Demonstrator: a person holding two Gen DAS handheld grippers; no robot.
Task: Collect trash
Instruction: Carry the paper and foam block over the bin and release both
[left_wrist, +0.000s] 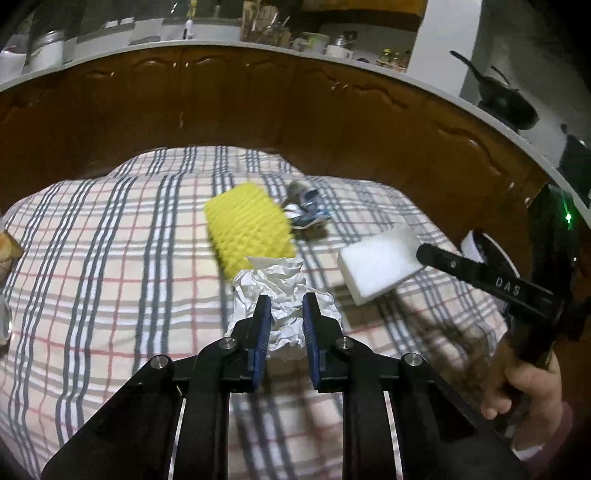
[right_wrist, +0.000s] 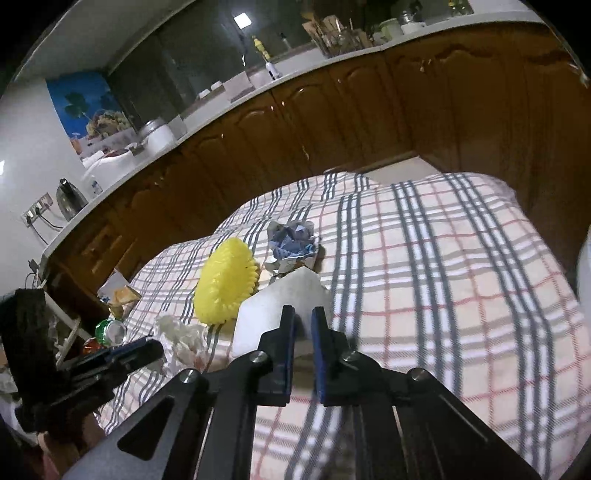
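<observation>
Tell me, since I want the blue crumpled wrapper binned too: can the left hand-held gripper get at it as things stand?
Probably not yet. The left hand-held gripper is already shut on the white crumpled paper, and the yellow foam net lies between it and the blue crumpled wrapper.

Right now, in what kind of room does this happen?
Most likely a home kitchen. A long counter over brown wooden cabinet doors carries jars, and a dark frying pan sits at one end. The work surface is a table under a plaid cloth.
</observation>
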